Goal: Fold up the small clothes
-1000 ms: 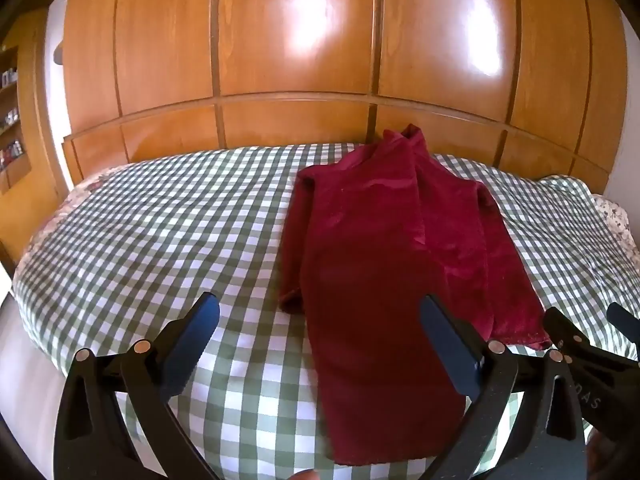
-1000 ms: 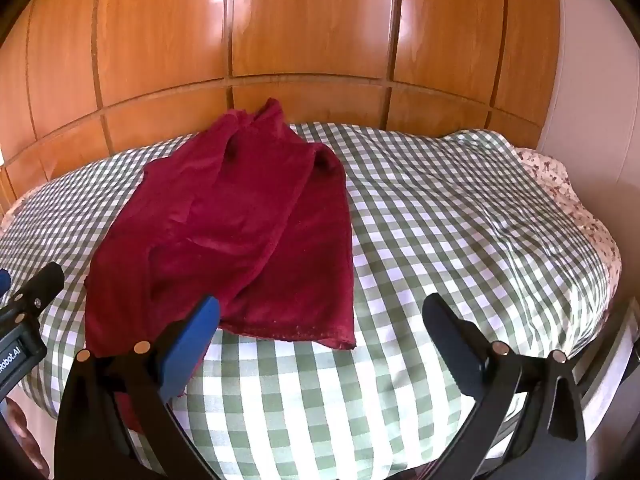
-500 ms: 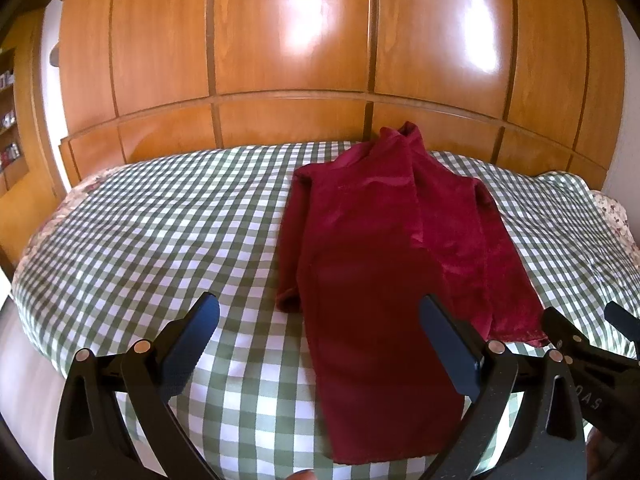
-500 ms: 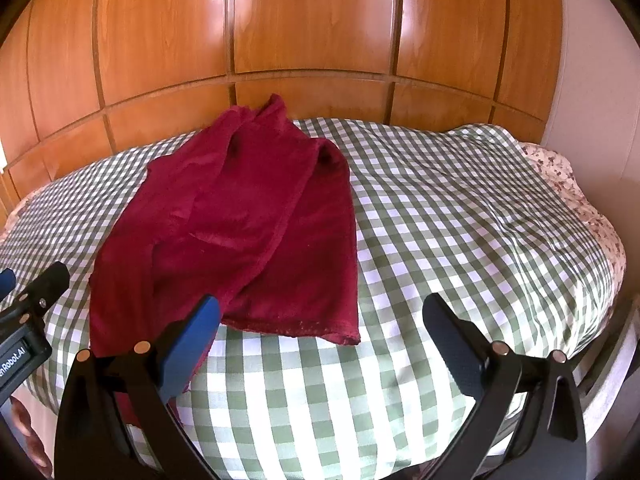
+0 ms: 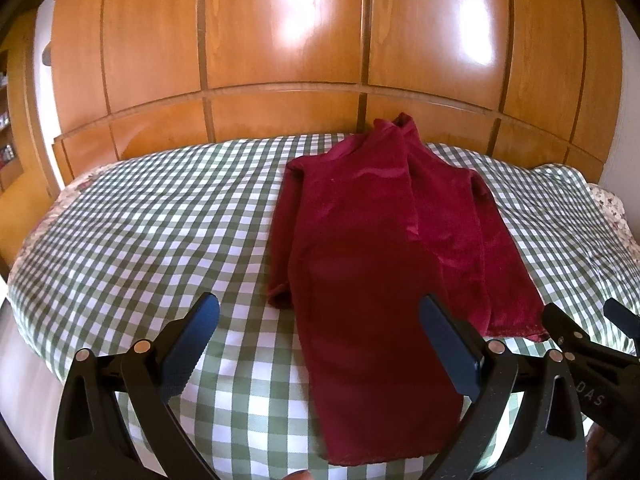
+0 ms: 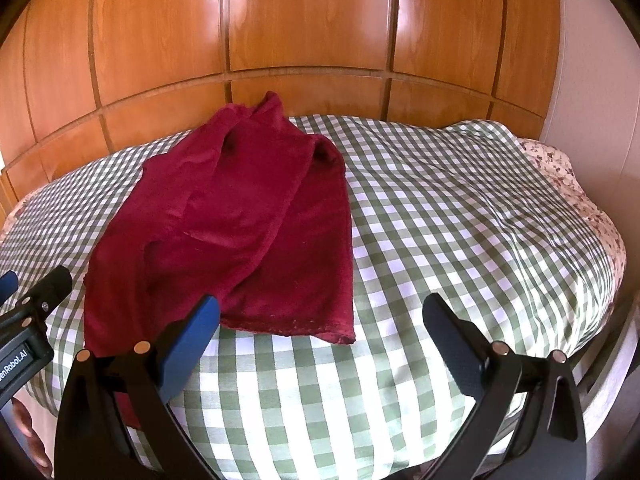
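A dark red garment is lying spread lengthwise on a bed with a green-and-white checked cover. Its far end is reaching up against the wooden panelled wall behind the bed, while its near hem is lying close to the bed's front edge. One side of the garment is lying folded over the rest, forming a long overlapping layer.

The left gripper is hovering above the garment's near end with its fingers spread wide, gripping nothing. The right gripper is hanging just beside the garment's right hem corner, over bare checked cover, fingers likewise wide apart and empty. Each gripper is showing at the edge of the other's view.
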`<state>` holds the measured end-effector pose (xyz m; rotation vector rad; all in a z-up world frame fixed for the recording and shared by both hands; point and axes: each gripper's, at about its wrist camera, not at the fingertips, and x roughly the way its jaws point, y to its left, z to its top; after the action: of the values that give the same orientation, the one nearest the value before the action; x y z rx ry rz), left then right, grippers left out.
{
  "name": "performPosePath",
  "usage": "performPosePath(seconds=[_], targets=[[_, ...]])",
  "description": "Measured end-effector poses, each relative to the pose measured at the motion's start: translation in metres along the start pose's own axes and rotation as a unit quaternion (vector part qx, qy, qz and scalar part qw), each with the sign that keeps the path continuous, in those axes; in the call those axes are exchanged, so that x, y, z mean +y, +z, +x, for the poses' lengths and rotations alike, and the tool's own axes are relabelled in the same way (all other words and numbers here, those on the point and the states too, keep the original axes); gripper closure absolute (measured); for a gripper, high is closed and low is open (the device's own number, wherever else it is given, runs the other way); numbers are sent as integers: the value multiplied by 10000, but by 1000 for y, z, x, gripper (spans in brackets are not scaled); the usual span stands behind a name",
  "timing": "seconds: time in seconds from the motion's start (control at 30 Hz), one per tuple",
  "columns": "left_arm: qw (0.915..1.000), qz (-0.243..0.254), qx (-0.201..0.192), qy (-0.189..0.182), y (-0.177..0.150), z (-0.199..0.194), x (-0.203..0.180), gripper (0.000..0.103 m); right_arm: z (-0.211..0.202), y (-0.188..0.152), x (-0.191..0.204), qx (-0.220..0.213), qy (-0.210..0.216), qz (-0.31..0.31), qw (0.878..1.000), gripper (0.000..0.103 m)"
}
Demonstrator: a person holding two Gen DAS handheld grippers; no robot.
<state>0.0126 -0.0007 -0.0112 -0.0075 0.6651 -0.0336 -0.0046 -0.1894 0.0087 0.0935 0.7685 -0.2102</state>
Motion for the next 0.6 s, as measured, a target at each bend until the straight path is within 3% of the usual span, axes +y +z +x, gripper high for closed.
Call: performPosePath(seconds=[0.6], targets=[[10000, 9, 23, -39, -1, -2, -2, 4, -2, -2, 2, -42, 31, -41, 10000, 2]])
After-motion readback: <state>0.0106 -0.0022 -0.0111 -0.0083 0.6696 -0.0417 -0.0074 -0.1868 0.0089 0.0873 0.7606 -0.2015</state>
